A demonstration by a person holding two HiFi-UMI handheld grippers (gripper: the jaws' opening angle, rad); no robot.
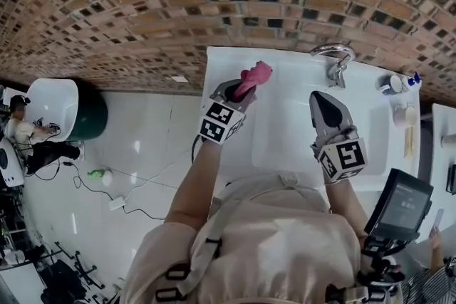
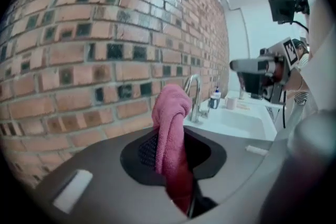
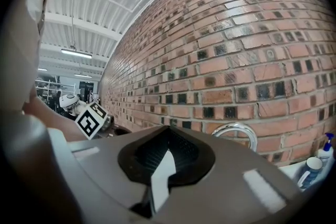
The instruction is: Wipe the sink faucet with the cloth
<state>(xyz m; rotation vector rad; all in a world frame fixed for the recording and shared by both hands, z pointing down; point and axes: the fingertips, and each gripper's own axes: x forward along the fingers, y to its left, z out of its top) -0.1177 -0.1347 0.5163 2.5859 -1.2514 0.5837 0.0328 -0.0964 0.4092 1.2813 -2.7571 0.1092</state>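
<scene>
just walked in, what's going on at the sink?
A person stands at a white sink with tongs in each hand. The left tongs are shut on a pink cloth, held up over the sink's left side. The right tongs are empty, with only a narrow gap between them, and hover near the chrome faucet. The cloth is not touching the faucet at this moment.
</scene>
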